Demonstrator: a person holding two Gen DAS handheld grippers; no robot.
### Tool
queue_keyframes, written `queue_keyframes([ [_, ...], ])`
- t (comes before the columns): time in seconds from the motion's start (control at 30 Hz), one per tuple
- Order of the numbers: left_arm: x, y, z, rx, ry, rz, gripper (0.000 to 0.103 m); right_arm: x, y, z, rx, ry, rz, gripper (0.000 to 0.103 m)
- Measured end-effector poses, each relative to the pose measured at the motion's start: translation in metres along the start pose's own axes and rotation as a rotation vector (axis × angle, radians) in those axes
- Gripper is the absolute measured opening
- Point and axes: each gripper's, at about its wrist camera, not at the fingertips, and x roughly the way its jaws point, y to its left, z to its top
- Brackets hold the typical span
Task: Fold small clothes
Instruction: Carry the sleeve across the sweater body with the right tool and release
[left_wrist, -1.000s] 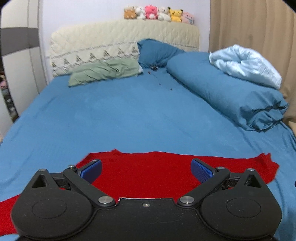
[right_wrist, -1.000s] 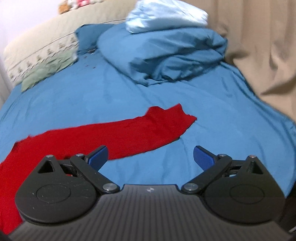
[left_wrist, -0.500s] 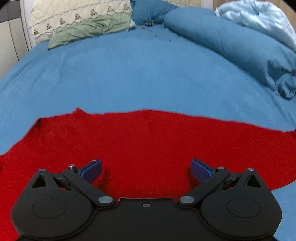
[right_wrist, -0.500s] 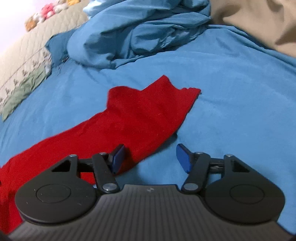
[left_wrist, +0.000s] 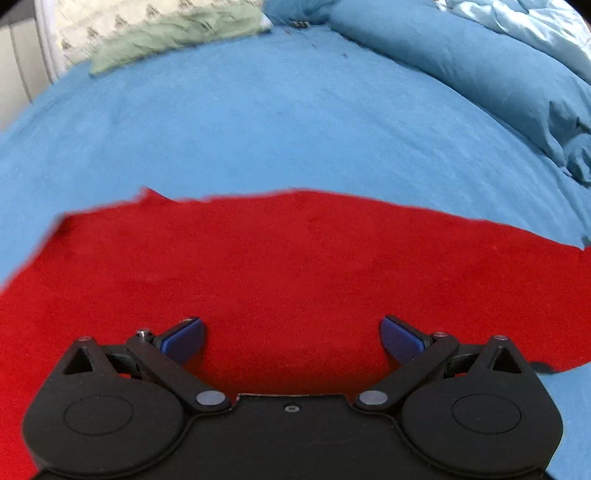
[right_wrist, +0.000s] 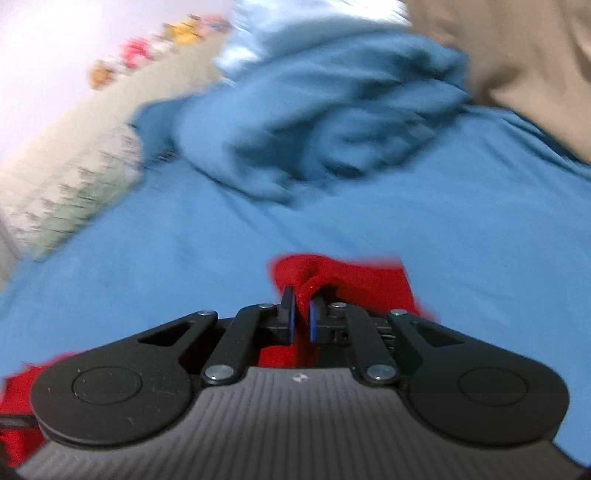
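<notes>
Red cloth (right_wrist: 354, 284) pinched by right hand-held gripper (right_wrist: 302, 319), blurry; left (left_wrist: 291, 338) spread.

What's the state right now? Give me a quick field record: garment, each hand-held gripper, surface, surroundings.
garment: red garment spread mostly flat across the bed, one end bunched up
left hand-held gripper: open, low over the red cloth, nothing between its fingers
right hand-held gripper: shut on a pinched fold at the garment's end
surface: blue bedsheet
surroundings: rolled blue duvet on the right, green pillow at the headboard, beige curtain
image quality: right wrist view motion-blurred
</notes>
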Motion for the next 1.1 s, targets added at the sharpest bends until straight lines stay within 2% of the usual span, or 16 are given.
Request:
queue_keyframes([
  [0.1, -0.039, 0.024, -0.002, 0.008, -0.118, 0.098, 0.103, -0.013, 0.068, 0.022, -0.077, -0.038, 0.198, 0.022],
  [0.2, -0.073, 0.057, -0.004, -0.031, -0.184, 0.166, 0.103, -0.018, 0.149, 0.013, -0.196, -0.039, 0.432, 0.022],
  [0.27, -0.094, 0.085, -0.011, -0.080, -0.224, 0.192, 0.103, -0.010, 0.199, -0.016, -0.267, 0.019, 0.565, 0.022],
  [0.37, -0.100, 0.114, -0.024, -0.113, -0.197, 0.242, 0.103, 0.012, 0.251, -0.081, -0.377, 0.127, 0.612, 0.022],
  [0.43, -0.095, 0.124, -0.034, -0.123, -0.163, 0.253, 0.103, 0.029, 0.268, -0.126, -0.408, 0.231, 0.601, 0.022],
  [0.5, -0.089, 0.131, -0.044, -0.131, -0.142, 0.242, 0.103, 0.038, 0.275, -0.158, -0.450, 0.273, 0.570, 0.022],
  [0.57, -0.083, 0.131, -0.048, -0.137, -0.133, 0.226, 0.103, 0.040, 0.274, -0.175, -0.461, 0.289, 0.559, 0.022],
  [0.67, -0.077, 0.125, -0.048, -0.127, -0.130, 0.204, 0.103, 0.034, 0.270, -0.176, -0.492, 0.272, 0.547, 0.030],
  [0.7, -0.078, 0.118, -0.046, -0.120, -0.136, 0.193, 0.103, 0.031, 0.266, -0.174, -0.506, 0.269, 0.548, 0.045],
  [0.73, -0.081, 0.111, -0.045, -0.113, -0.144, 0.171, 0.103, 0.026, 0.261, -0.175, -0.515, 0.261, 0.547, 0.055],
  [0.77, -0.081, 0.104, -0.043, -0.106, -0.150, 0.147, 0.103, 0.024, 0.254, -0.169, -0.519, 0.247, 0.541, 0.071],
  [0.8, -0.082, 0.097, -0.038, -0.095, -0.155, 0.121, 0.103, 0.017, 0.246, -0.165, -0.522, 0.233, 0.532, 0.077],
  [0.97, -0.072, 0.046, -0.020, 0.047, -0.145, 0.010, 0.103, -0.017, 0.200, -0.148, -0.549, 0.181, 0.416, 0.078],
  [1.1, -0.043, 0.011, -0.019, 0.167, -0.101, -0.024, 0.102, -0.030, 0.176, -0.144, -0.522, 0.184, 0.346, 0.079],
])
